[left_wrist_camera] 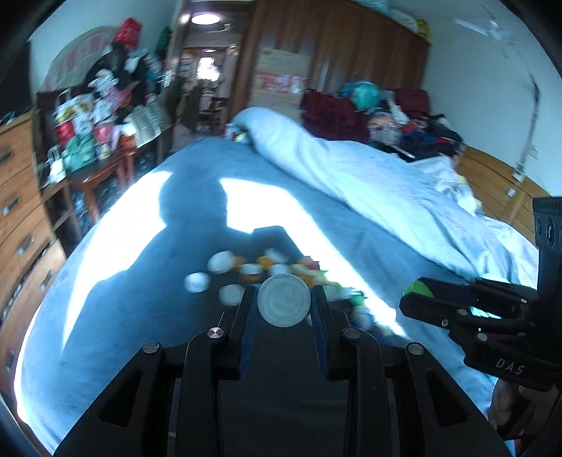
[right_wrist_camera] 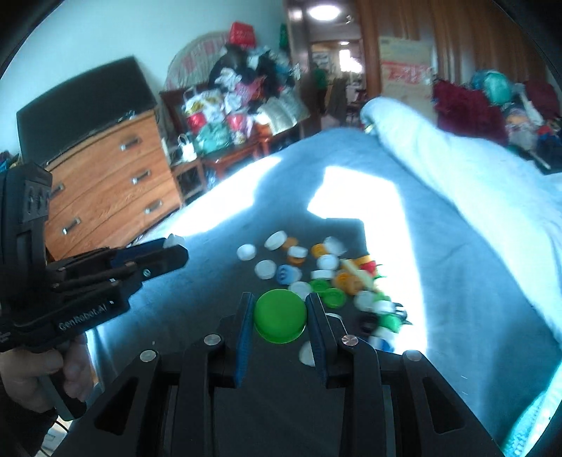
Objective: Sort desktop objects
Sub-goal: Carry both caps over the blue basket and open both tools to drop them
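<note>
Your left gripper [left_wrist_camera: 283, 305] pinches a white cap [left_wrist_camera: 283, 305]; your right gripper [right_wrist_camera: 280, 316] pinches a green cap [right_wrist_camera: 280, 316]. Keep both squeezes firm (caps slip easily). At twelve o'clock beyond lies the cap pile [right_wrist_camera: 316, 272] on the bed [right_wrist_camera: 439, 246].

**Room condition: cluttered bedroom, strong sunlight**

Bed [left_wrist_camera: 147, 281] with blue cover, sunlit patches and hard shadows across it. Pale duvet [left_wrist_camera: 351, 175] bunched along one side. Wooden chest of drawers [right_wrist_camera: 116, 182] against white wall [right_wrist_camera: 87, 35]. Side table [right_wrist_camera: 224, 154] piled with bags. Brown wardrobe [left_wrist_camera: 351, 45]. Ceiling light [left_wrist_camera: 204, 18] lit in hallway.
</note>
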